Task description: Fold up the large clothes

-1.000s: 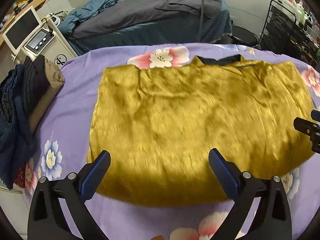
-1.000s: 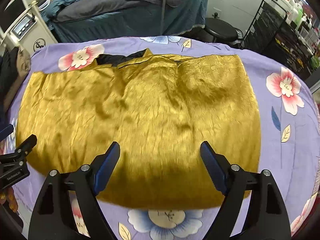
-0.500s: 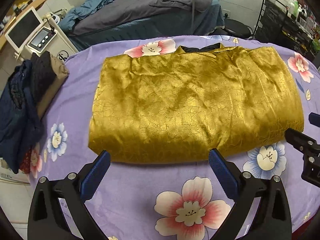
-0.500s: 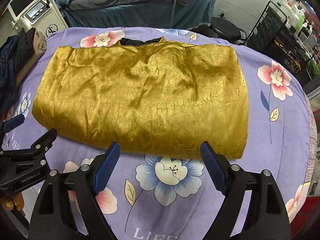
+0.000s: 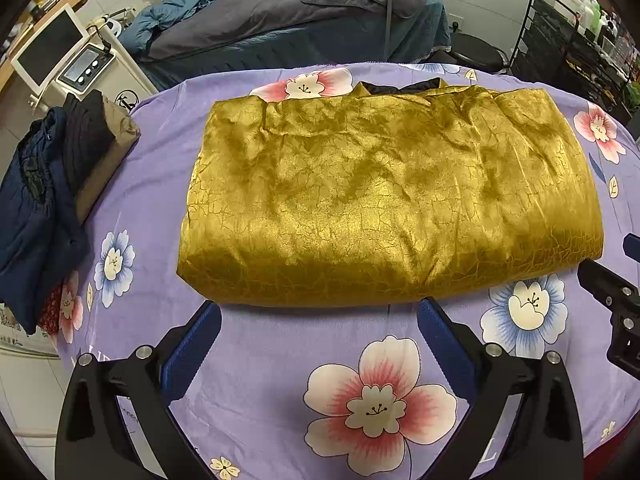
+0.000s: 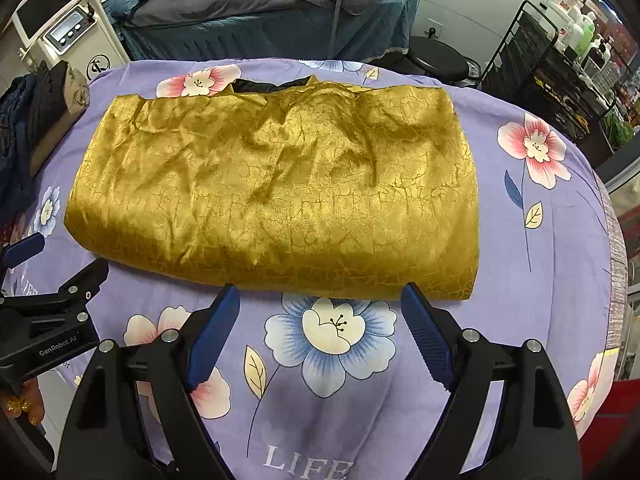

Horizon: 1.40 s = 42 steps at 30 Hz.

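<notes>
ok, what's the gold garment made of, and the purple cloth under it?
Gold garment: looks like a satin-type woven, glossy; highlights shift across its creases and a fine crackle pattern shows. Possibly padded, as the folded edge sits thick. Purple cloth: matte, soft-looking printed fabric with flowers, no sheen; fibre cannot be told.

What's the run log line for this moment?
left gripper: open, empty | right gripper: open, empty | gold garment: folded, flat on floral purple sheet

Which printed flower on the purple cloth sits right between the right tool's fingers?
The blue-petalled flower with a cream centre, just below the gold garment's near edge. The other flowers close by are pink and lie off to either side.
</notes>
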Tool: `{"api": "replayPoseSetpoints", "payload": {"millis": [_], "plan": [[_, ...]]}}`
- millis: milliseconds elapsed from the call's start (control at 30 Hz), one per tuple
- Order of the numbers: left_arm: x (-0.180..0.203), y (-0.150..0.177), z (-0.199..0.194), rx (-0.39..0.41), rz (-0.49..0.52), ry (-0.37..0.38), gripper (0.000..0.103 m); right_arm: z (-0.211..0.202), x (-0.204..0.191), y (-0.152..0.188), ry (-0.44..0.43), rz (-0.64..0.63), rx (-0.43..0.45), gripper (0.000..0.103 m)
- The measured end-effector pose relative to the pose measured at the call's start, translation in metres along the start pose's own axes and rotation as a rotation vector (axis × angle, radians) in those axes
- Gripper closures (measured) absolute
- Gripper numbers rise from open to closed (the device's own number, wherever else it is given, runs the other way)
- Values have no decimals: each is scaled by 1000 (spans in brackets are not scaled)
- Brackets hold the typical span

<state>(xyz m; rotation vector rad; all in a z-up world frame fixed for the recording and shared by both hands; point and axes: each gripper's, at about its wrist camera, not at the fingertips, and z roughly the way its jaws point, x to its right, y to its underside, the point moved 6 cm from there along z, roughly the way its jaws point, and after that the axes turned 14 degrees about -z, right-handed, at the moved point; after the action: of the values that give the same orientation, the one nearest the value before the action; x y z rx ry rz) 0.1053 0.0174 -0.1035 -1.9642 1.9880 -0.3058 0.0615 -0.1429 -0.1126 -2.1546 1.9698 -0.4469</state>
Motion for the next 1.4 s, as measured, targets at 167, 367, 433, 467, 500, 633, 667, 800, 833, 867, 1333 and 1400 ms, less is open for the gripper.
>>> {"api": "replayPoseSetpoints", "payload": {"millis": [167, 367, 433, 467, 500, 633, 667, 800, 833, 867, 1333, 1400], "plan": [[-4, -1, -1, 11, -11, -14, 7, 1, 0, 1, 0, 0, -5, 21], [-6, -1, -1, 8, -24, -13, 7, 2, -2, 2, -4, -2, -6, 21], [-6, -1, -1, 9, -21, -16, 7, 2, -2, 2, -5, -2, -6, 21], [-6, 0, 0, 8, -20, -17, 7, 2, -3, 2, -5, -2, -5, 21], [-6, 0, 0, 7, -18, -17, 7, 3, -3, 2, -5, -2, -4, 21], [-5, 1, 0, 4, -16, -18, 7, 3, -3, 3, -7, 3, -5, 21], [-5, 2, 0, 4, -15, -19, 7, 3, -3, 3, -8, 3, -5, 21], [-5, 2, 0, 2, -16, -16, 7, 3, -2, 3, -10, 5, -7, 21], [-4, 2, 0, 3, -17, -15, 7, 3, -3, 3, -9, 4, -8, 21], [-4, 2, 0, 3, -16, -14, 7, 3, -3, 3, -9, 4, -7, 21], [-4, 3, -1, 2, -9, -15, 7, 4, -5, 5, -12, 0, -12, 21], [-4, 3, 0, 0, -8, -15, 7, 4, -5, 5, -14, 0, -13, 21]]}}
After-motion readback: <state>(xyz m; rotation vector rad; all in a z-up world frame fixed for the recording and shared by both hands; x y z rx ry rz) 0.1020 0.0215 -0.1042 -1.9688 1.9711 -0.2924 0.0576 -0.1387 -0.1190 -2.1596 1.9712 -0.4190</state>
